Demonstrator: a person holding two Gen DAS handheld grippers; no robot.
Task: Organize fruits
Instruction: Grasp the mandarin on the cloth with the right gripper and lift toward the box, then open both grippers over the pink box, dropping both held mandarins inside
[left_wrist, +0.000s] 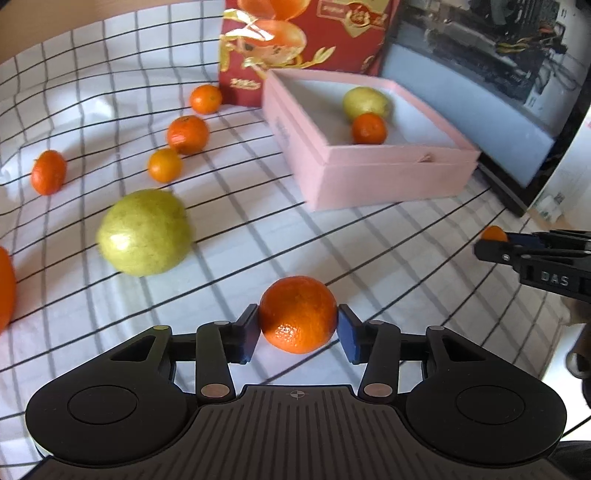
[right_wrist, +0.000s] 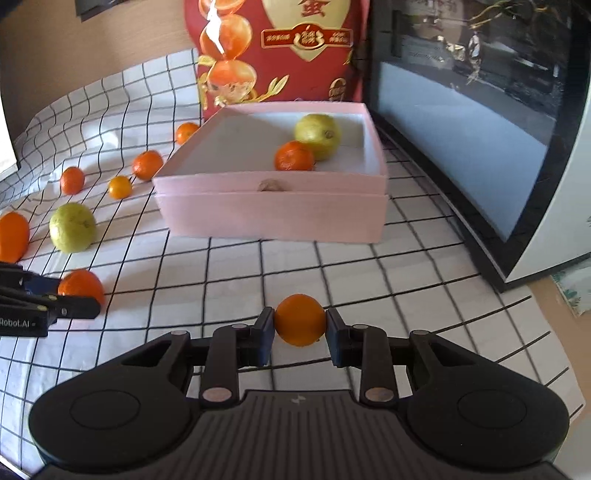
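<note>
**Two fruits in the box, two more in the grippers, several left on the cloth**

The pink box (right_wrist: 271, 218) stands open on the checked tablecloth (right_wrist: 332, 273), in front of a red gift bag (right_wrist: 295, 51). Inside it, toward the far right corner, lie a green fruit (right_wrist: 317, 136) and a mandarin (right_wrist: 294, 156), touching each other. The rest of the box floor is free.

The left gripper (left_wrist: 298, 328) is pinching a large mandarin (left_wrist: 297, 314) between its blue pads, one pad on each side. The right gripper (right_wrist: 300, 326) pinches a smaller orange fruit (right_wrist: 300, 319) in the same way. Both are in front of the box, not yet over it. I judge both fruits to be lifted a little off the cloth, but the pictures do not show this for sure.

To the left of the box, more fruit is scattered on the cloth: a big green fruit (left_wrist: 146, 232), and four small orange ones (left_wrist: 48, 172) (left_wrist: 165, 165) (left_wrist: 187, 134) (left_wrist: 205, 99) in a loose row going toward the bag. One more orange fruit (left_wrist: 5, 288) is cut by the left edge of the picture.

As I judge it, the task is less than half done. The two held fruits must go into the box first, then about six more wait. The big green one is wide for the jaws and may need a careful grip.
</note>
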